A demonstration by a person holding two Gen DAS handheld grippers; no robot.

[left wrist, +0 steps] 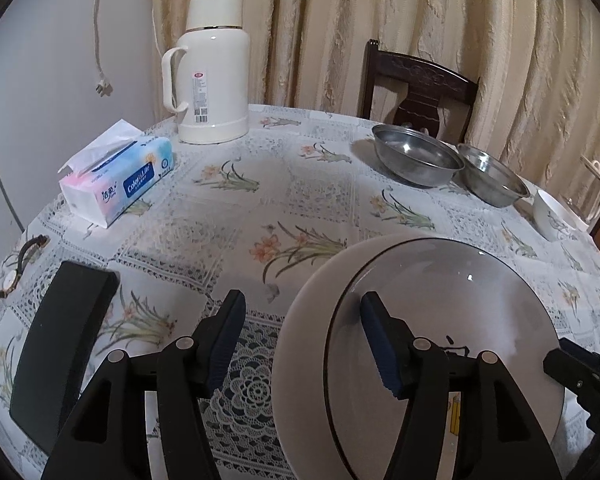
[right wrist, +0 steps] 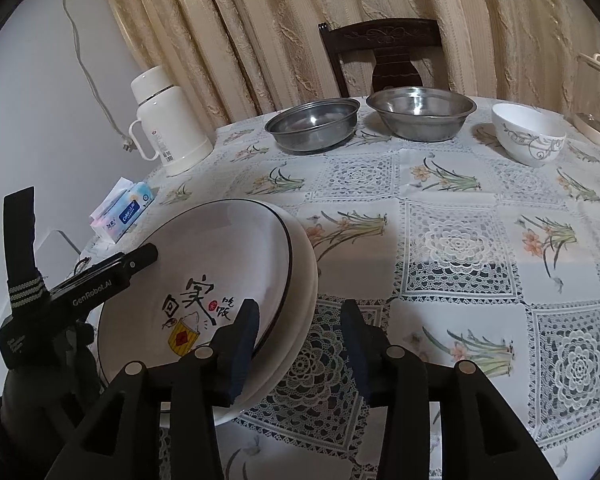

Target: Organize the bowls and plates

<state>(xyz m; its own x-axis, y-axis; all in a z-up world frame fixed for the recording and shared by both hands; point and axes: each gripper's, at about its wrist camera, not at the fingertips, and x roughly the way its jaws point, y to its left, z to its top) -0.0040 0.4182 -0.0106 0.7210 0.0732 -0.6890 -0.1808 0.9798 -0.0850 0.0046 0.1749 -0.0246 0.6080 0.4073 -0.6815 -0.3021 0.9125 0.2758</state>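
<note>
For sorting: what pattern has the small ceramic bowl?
White bowl with grey vine scrolls; right wrist view.

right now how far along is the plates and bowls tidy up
Done: the plates sit stacked near the table's front. In hand: nothing; the left gripper and right gripper are open by that stack. Left: two steel bowls and the white bowl stand apart.

Left wrist view: low over the near table edge, facing the curtain, stacked plates (left wrist: 420, 320) close at right
Right wrist view: same height, plates (right wrist: 220, 280) close at left
Shared: plates, both steel basins, thermos (left wrist: 214, 72)
</note>
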